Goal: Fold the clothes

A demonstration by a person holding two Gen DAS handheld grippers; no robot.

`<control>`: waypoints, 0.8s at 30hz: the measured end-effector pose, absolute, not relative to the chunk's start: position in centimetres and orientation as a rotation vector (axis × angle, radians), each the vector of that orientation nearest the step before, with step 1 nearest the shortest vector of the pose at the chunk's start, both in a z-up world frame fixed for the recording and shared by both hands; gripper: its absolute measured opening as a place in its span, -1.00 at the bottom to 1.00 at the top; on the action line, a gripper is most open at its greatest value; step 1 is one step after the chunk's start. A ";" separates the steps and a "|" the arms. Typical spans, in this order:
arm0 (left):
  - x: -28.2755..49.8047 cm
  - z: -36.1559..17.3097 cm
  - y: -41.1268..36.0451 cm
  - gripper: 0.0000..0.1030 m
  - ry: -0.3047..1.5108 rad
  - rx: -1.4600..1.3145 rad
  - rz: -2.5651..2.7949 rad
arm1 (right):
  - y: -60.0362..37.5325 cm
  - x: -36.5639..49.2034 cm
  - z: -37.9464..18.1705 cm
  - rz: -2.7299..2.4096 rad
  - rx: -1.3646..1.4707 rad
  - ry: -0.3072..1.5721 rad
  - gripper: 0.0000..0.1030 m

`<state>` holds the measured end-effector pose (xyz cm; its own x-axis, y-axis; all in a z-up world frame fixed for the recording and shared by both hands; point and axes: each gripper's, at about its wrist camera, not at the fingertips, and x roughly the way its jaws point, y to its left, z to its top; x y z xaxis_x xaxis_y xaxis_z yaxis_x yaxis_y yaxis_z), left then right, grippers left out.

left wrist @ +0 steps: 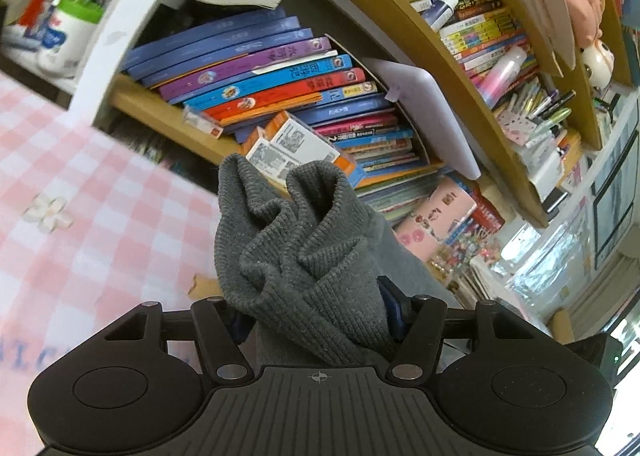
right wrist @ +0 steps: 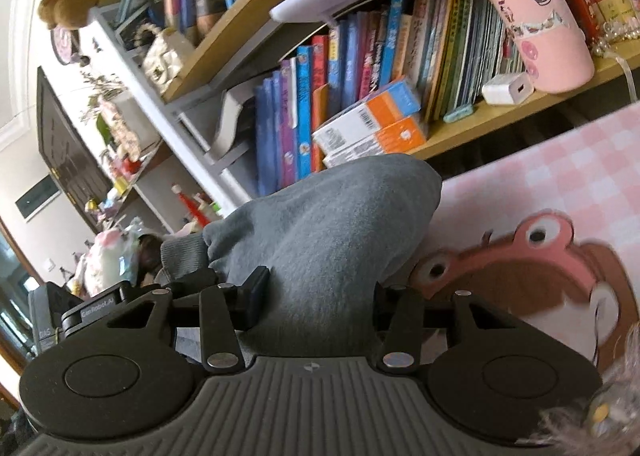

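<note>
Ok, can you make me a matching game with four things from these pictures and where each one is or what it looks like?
Things:
1. grey garment
2. pink tumbler
3. white charger block
4. frog picture

Descriptions:
A. printed on the pink checked tablecloth
B. bunched up between the gripper fingers
C. small, sitting on the wooden shelf beside the tumbler
D. tall, covered in stickers, standing on the shelf

Pairs: 1-B, 2-D, 3-C, 4-A
</note>
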<state>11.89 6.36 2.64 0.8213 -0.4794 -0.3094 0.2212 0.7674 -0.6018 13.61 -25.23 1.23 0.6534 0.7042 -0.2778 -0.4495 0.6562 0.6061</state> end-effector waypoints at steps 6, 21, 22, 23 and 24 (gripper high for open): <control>16.2 2.2 5.7 0.17 0.442 -0.592 -0.384 | -25.0 17.5 1.4 0.647 0.506 0.508 -0.15; 21.8 -0.8 5.3 0.18 0.507 -0.618 -0.381 | -24.9 22.6 -1.4 0.577 0.514 0.583 -0.11; 21.8 -0.9 5.4 0.20 0.510 -0.618 -0.382 | -24.8 22.5 -1.6 0.574 0.513 0.585 -0.09; 21.8 -1.0 5.4 0.21 0.513 -0.616 -0.382 | -24.8 22.4 -1.6 0.573 0.513 0.585 -0.06; 21.8 -1.0 5.4 0.24 0.515 -0.615 -0.382 | -24.8 22.4 -1.7 0.571 0.514 0.585 0.00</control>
<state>21.82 5.35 -1.02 0.8075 -0.4821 -0.3398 0.1860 0.7548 -0.6290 22.39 -24.79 -1.72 0.6911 0.6253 -0.3625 -0.3475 0.7272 0.5919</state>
